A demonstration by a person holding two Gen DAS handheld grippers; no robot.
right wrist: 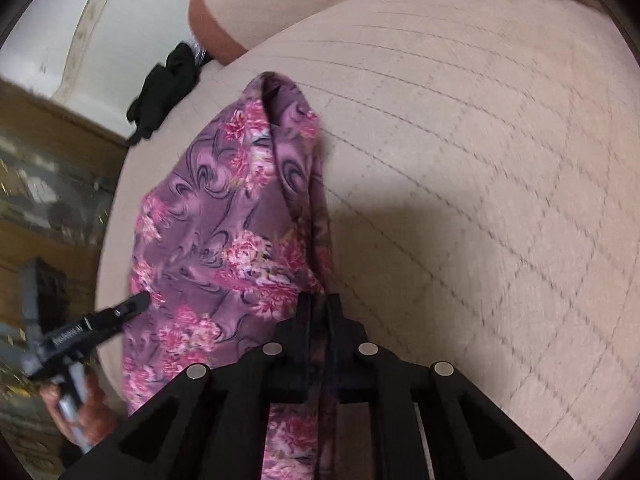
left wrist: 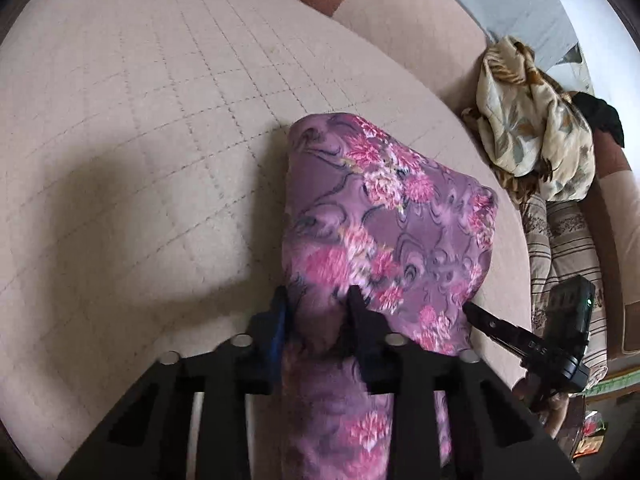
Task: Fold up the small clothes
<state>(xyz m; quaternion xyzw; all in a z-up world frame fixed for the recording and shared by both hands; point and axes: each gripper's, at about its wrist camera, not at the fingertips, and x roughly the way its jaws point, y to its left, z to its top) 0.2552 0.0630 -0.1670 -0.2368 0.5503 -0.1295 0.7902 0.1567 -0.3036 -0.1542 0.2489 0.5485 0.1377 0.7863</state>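
Note:
A purple garment with pink flowers (left wrist: 384, 216) hangs and drapes over the beige quilted bed (left wrist: 160, 120). My left gripper (left wrist: 318, 312) is shut on a bunched edge of it, the cloth running between the fingers. My right gripper (right wrist: 320, 308) is shut on another edge of the same garment (right wrist: 224, 216), its fingers nearly together. The right gripper's tip also shows in the left wrist view (left wrist: 480, 316); the left gripper's tip shows in the right wrist view (right wrist: 132, 304). The far end of the garment rests on the bed.
A cream floral cloth (left wrist: 536, 120) and a black item (left wrist: 600, 116) lie on the sofa at the right, above a striped cushion (left wrist: 568, 248). A black garment (right wrist: 168, 88) lies at the bed's far left edge. Wooden furniture (right wrist: 48, 200) stands beside the bed.

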